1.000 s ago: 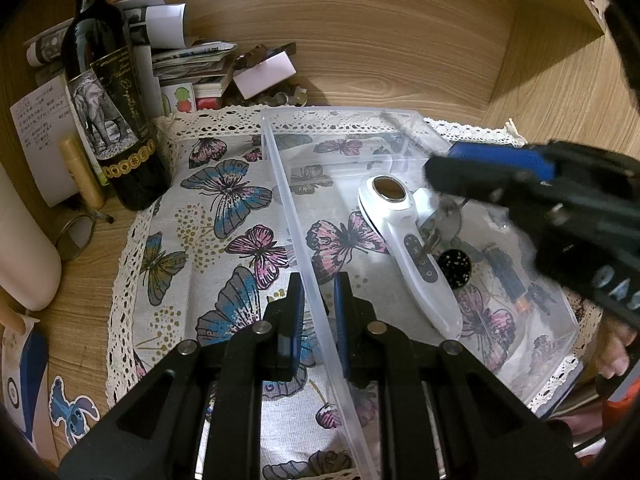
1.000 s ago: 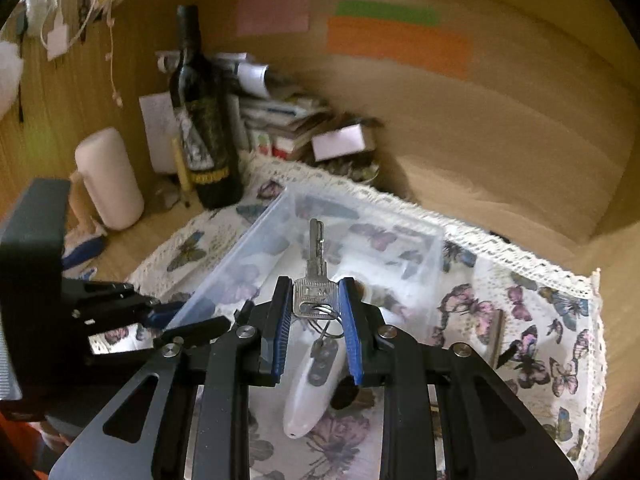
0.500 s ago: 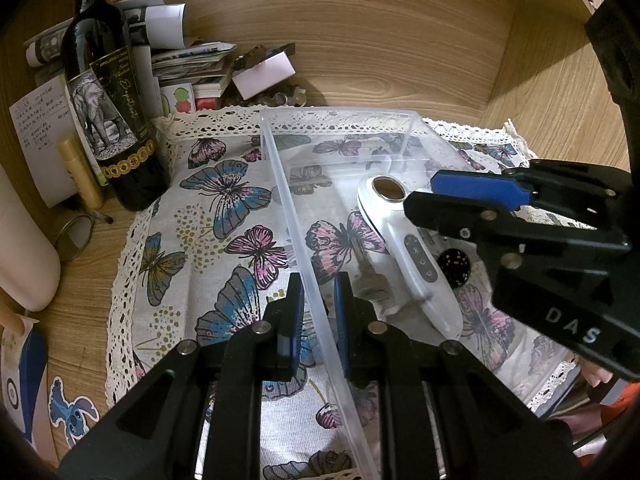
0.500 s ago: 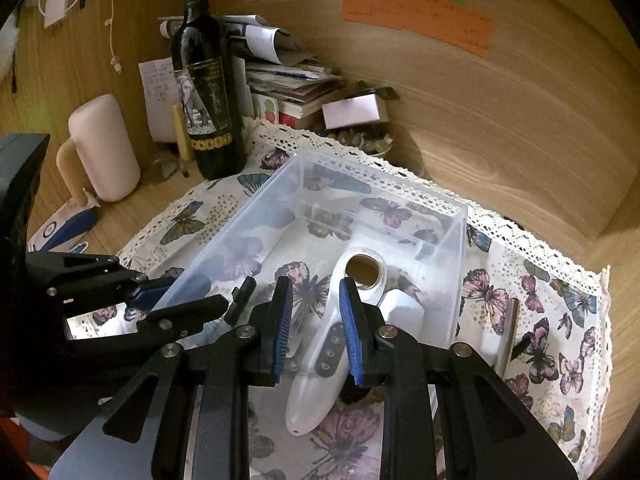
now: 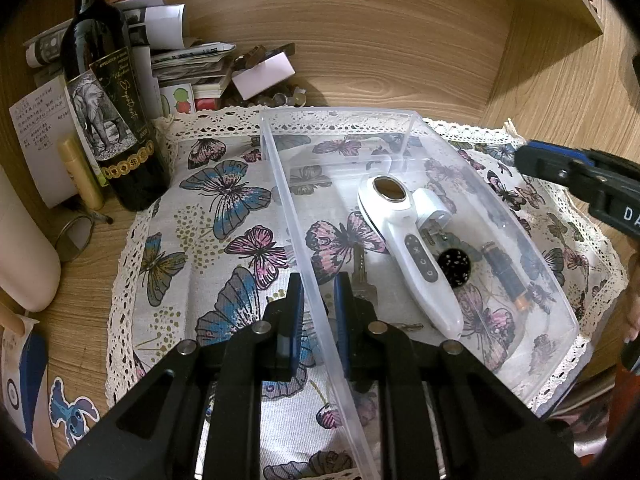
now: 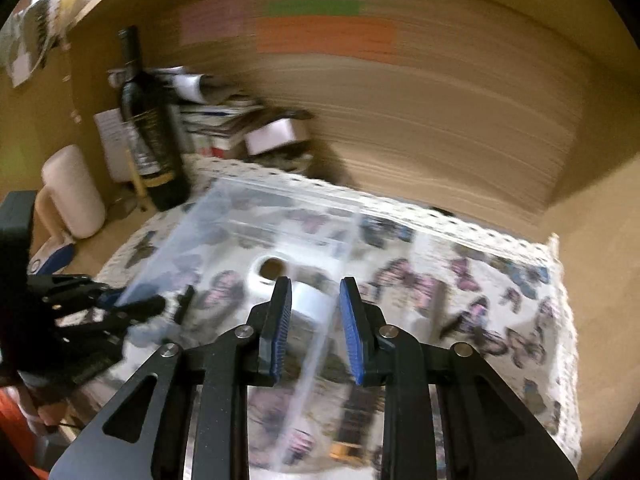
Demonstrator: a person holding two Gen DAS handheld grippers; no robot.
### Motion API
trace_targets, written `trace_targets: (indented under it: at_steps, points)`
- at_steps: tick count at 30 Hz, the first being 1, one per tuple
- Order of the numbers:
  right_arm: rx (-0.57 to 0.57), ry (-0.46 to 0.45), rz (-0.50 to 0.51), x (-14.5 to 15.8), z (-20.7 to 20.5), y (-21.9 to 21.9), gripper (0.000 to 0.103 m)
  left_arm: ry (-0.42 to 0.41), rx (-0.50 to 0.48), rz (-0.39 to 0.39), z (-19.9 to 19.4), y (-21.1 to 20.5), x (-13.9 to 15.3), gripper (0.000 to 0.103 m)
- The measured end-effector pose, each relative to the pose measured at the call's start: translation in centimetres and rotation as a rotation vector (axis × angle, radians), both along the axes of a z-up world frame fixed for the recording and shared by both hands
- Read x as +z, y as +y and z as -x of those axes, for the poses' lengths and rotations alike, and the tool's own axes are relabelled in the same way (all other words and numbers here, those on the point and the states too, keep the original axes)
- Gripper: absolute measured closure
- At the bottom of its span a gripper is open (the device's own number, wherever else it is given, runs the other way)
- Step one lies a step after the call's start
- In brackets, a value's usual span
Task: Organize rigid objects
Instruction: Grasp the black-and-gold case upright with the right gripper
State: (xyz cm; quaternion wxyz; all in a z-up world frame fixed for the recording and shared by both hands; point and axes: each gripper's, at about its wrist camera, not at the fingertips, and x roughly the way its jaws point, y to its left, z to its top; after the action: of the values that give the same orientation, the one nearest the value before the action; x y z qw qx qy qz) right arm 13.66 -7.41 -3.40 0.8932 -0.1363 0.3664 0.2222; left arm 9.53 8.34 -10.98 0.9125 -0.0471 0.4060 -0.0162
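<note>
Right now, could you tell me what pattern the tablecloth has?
Colourful butterflies on the pale tablecloth, with a lace edge; clearest in the left wrist view.

Your right wrist view is motion-blurred: the wall notes point(image 6: 324, 34) cannot be read, and the contents of the clear bin point(image 6: 280, 216) smear into pale shapes. In your left wrist view, the left gripper point(image 5: 319, 300) hides the bow of the key point(image 5: 362, 276), and the picture's right edge cuts off the right gripper point(image 5: 580, 184). Print on the paper note point(image 5: 38, 124) is too small to read.
</note>
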Motion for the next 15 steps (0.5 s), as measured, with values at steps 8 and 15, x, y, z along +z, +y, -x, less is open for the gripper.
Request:
trace_targets:
  at_steps: [8, 15]
  points:
    - [-0.097, 0.075, 0.055, -2.4, -0.7, -4.1, 0.078, 0.001, 0.0, -0.002, 0.0, 0.0, 0.0, 0.088]
    - [-0.105, 0.191, 0.084, -6.0, -0.4, -5.5, 0.077, 0.011, 0.001, -0.009, -0.1, 0.0, -0.1, 0.088]
